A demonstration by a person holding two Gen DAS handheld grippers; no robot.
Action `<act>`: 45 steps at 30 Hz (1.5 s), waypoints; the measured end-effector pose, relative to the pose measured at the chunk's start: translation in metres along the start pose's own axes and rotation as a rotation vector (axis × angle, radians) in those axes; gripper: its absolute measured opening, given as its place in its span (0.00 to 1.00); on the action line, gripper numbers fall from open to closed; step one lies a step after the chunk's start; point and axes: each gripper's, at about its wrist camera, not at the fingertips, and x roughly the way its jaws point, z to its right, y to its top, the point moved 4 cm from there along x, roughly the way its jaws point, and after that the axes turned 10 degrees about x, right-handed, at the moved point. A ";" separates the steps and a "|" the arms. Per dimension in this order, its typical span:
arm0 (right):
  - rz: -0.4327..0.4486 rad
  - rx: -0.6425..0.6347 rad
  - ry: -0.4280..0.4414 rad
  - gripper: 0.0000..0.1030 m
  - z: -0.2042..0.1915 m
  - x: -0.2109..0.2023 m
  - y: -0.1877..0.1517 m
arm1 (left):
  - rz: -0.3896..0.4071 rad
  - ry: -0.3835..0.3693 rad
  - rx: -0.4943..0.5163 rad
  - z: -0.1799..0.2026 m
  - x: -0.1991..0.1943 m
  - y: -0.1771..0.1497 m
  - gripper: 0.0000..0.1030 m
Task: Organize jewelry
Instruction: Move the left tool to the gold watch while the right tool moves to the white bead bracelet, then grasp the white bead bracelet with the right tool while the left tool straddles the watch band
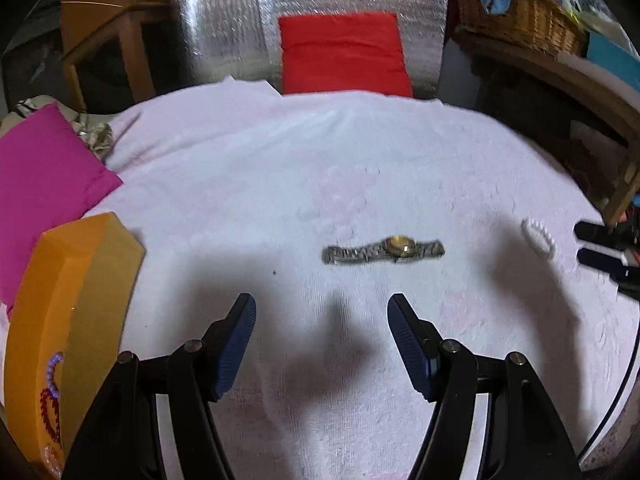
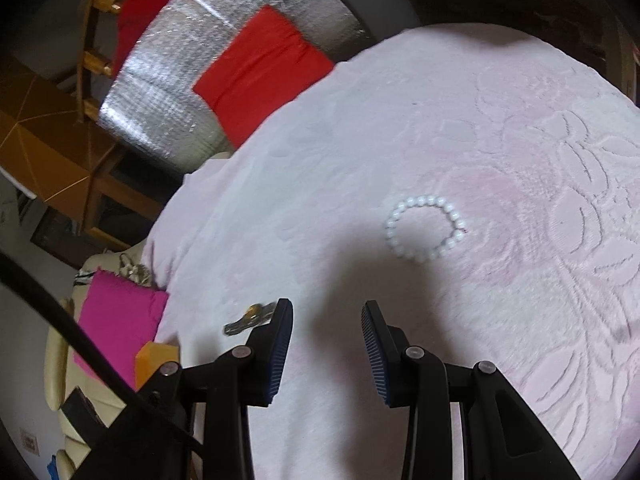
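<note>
A metal wristwatch (image 1: 383, 250) with a gold face lies flat on the pale pink towel (image 1: 280, 168), just ahead of my left gripper (image 1: 322, 308), which stands open and empty above the cloth. A white bead bracelet (image 2: 425, 227) rests on the towel (image 2: 480, 120) ahead of my right gripper (image 2: 326, 312), also open with nothing between its fingers. In the left wrist view the bracelet (image 1: 539, 239) lies at the right, close to the right gripper's tips (image 1: 600, 248). The watch (image 2: 248, 318) peeks out beside the right gripper's left finger. An orange box (image 1: 72, 312) at the left holds purple and red bead bracelets (image 1: 52, 396).
A magenta cloth (image 1: 44, 184) lies left of the towel and a red cloth (image 1: 340, 54) on silver foil (image 1: 224, 20) behind it. A wicker basket (image 1: 516, 16) sits on a wooden shelf at the back right. Wooden furniture (image 2: 52, 136) stands beyond the towel's left side.
</note>
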 end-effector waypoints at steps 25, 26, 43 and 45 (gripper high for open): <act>0.143 0.047 -0.240 0.15 0.064 0.055 0.055 | -0.039 -0.031 0.017 -0.013 0.004 -0.011 0.67; 0.150 0.026 -0.255 0.15 0.060 0.057 0.054 | -0.040 -0.031 0.013 -0.015 0.005 -0.011 0.67; -0.104 -0.093 -0.082 0.12 0.008 0.061 -0.003 | -0.076 -0.028 -0.032 -0.025 0.024 -0.009 0.67; -0.103 -0.091 -0.106 0.13 0.008 0.061 -0.005 | -0.073 -0.034 -0.031 -0.025 0.026 -0.007 0.67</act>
